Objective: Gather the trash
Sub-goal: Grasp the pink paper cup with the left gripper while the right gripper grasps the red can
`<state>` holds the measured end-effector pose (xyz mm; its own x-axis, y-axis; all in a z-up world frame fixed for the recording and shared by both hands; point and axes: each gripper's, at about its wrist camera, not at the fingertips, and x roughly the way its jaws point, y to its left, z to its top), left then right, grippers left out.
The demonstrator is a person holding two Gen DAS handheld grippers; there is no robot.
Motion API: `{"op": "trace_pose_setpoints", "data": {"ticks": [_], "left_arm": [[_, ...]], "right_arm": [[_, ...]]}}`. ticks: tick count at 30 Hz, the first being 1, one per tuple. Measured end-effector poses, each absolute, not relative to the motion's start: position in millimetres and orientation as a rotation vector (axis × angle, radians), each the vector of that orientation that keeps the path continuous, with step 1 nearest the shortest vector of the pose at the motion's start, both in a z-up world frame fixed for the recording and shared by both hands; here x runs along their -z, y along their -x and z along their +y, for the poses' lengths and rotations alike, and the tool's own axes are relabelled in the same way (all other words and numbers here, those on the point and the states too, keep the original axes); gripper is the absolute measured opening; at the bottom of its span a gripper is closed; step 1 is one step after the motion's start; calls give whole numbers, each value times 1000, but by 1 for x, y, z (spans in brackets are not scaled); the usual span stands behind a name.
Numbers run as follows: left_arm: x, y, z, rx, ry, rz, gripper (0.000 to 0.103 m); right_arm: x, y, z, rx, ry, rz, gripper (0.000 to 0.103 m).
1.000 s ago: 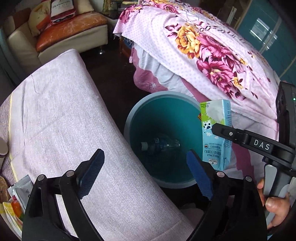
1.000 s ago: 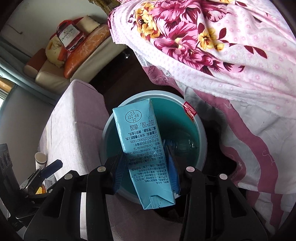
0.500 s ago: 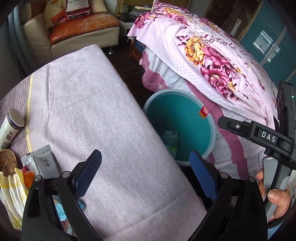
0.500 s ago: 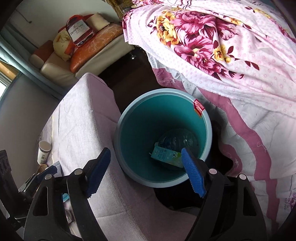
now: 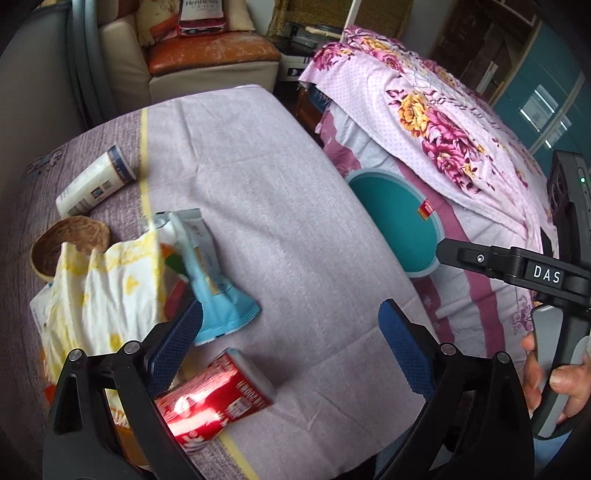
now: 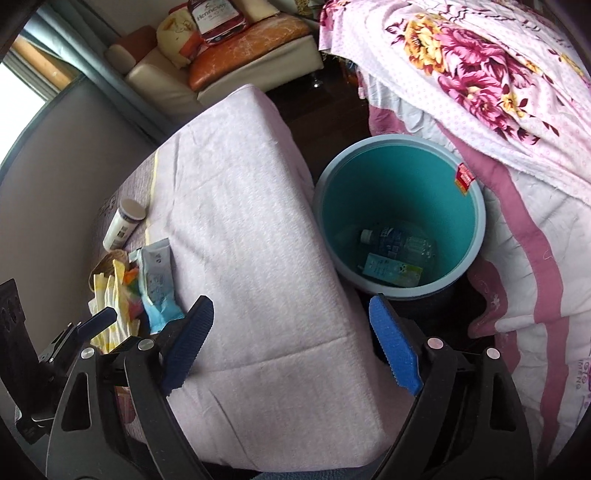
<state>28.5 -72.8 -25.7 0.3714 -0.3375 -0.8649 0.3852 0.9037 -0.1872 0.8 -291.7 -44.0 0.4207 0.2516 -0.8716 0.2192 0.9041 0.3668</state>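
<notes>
"DAS" is showing on the right tongs (image 5: 532, 273) and "Hennessy" on a bag (image 6: 218, 16) resting on the sofa beyond the surface (image 6: 251, 206). The teal bin (image 6: 399, 188) (red sticker on its rim) is standing between surface and floral bed (image 6: 480, 74), holding a bottle (image 6: 399, 242) and milk carton (image 6: 391, 271). Left tongs (image 5: 291, 350) are gaping empty; the right ones are opening, empty.

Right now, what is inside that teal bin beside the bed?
In the teal bin lie a clear plastic bottle and a light blue milk carton, the carton overlapping the bottle. Anything beneath them is hidden.
</notes>
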Motion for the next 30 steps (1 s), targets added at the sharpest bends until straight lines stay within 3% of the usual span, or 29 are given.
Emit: {"op": "trace_pose_setpoints", "data": {"ticks": [18, 30], "left_arm": [[48, 44, 75, 377, -57, 1122, 96], [79, 57, 110, 440, 6, 1172, 96]], "right_arm": [[63, 22, -131, -249, -397, 1417, 82], [92, 2, -91, -160, -604, 1488, 82]]}}
